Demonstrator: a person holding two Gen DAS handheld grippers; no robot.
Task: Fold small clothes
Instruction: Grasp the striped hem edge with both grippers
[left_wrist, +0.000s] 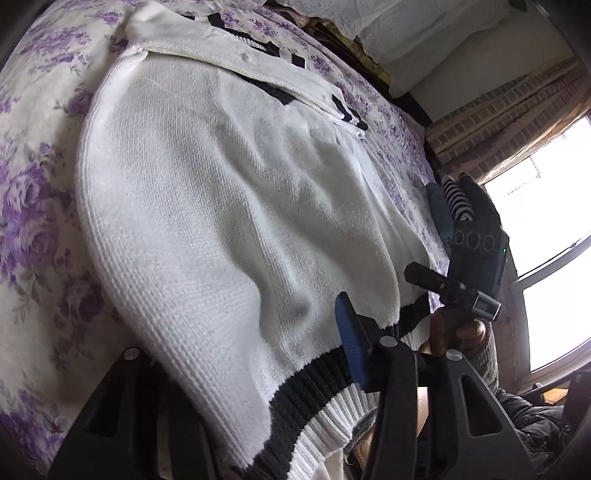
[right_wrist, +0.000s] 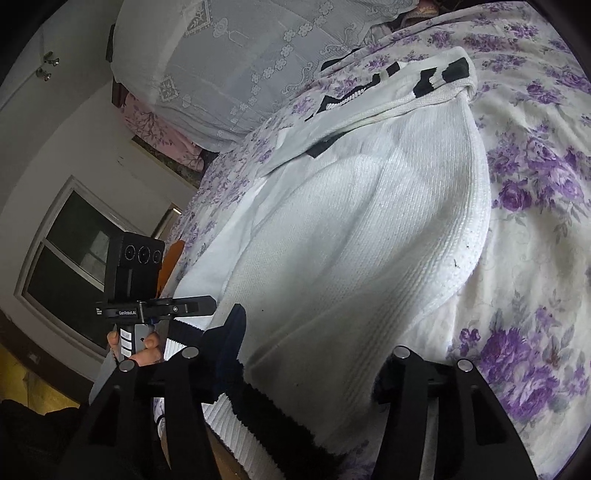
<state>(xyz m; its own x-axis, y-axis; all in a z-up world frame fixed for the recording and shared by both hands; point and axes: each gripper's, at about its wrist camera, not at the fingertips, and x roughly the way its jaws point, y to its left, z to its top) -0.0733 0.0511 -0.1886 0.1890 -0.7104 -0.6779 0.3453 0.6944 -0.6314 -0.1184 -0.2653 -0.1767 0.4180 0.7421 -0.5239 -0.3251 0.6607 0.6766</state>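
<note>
A white knit sweater (left_wrist: 221, 206) with a black and white ribbed hem (left_wrist: 317, 402) lies spread on the flowered bed sheet (left_wrist: 33, 206). It also shows in the right wrist view (right_wrist: 351, 236), with black patches at its far end (right_wrist: 454, 72). My left gripper (left_wrist: 240, 354) straddles the hem with its fingers wide apart, the blue pad (left_wrist: 349, 343) resting on the cloth. My right gripper (right_wrist: 306, 354) is likewise spread over the hem (right_wrist: 280, 417) at the other corner. The other hand-held unit shows in each view (left_wrist: 476, 254) (right_wrist: 136, 273).
A lace-covered pillow pile (right_wrist: 236, 62) stands at the head of the bed. A bright window (left_wrist: 554, 236) with a patterned curtain lies past the bed edge. A dark window (right_wrist: 74, 258) sits in the white wall on the other side.
</note>
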